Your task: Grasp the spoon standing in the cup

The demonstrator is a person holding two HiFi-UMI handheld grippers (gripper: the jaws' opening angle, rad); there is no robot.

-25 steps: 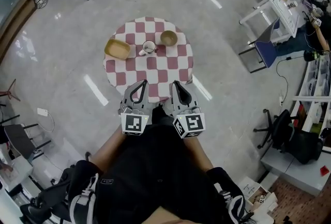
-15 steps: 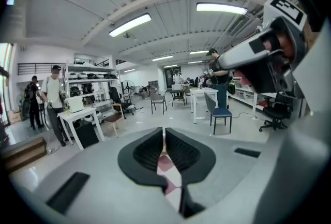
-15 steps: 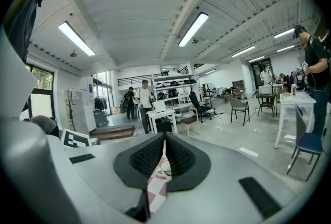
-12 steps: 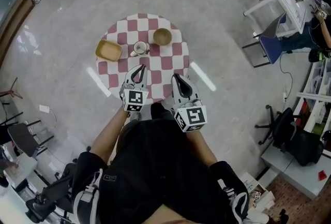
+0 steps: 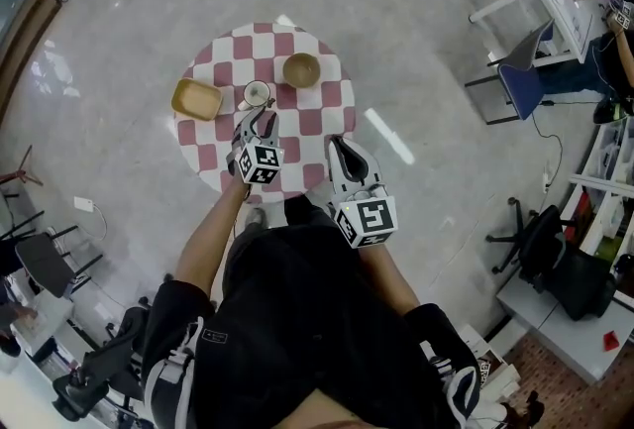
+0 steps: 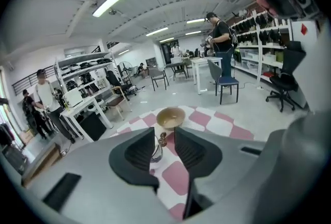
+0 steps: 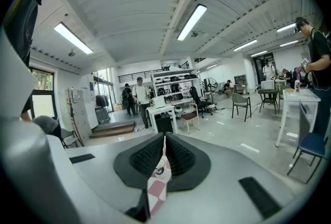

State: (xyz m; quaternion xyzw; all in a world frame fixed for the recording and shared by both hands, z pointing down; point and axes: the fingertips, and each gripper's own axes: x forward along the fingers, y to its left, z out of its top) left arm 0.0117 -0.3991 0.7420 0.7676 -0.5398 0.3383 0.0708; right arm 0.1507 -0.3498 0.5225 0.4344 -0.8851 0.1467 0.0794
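On my checked table (image 5: 327,110) a yellow dish (image 5: 196,99) lies leftmost; just right of it the cup (image 5: 257,93) holds the spoon (image 6: 162,138) upright; my left gripper (image 5: 260,117) points at it, jaws just opened and spread, spoon framed in the gap, no pad touching; a bowl (image 5: 300,70) sits right of the cup; my right gripper (image 5: 336,144) hovers at the near edge, jaws all but together on nothing.
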